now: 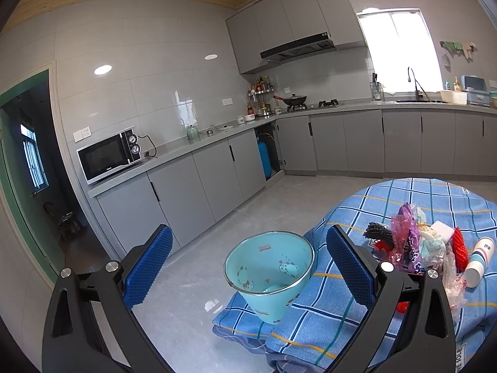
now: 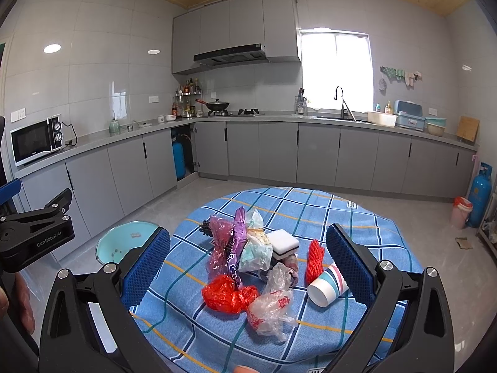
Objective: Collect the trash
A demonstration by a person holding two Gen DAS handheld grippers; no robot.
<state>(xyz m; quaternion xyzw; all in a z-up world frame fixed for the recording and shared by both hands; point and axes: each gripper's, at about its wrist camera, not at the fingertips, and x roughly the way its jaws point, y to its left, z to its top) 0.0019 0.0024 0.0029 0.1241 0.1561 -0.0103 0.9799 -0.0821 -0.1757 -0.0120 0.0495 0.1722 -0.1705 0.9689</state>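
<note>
Both claws wide open, nothing held: left claw (image 1: 248, 267) hangs over the teal bucket (image 1: 269, 275), right claw (image 2: 248, 264) over the trash pile (image 2: 248, 261). Bucket sits off the bench (image 2: 357, 217) edge, on the pile's left. Within the pile: red bag (image 2: 228, 293) and clear bag (image 2: 271, 306) nearest the right claw, striped paper cup (image 2: 327, 286) on its side at right, white sponge (image 2: 283, 244) behind

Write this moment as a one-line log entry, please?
left gripper: open, empty | right gripper: open, empty | trash pile: on table | bin: beside table
</note>
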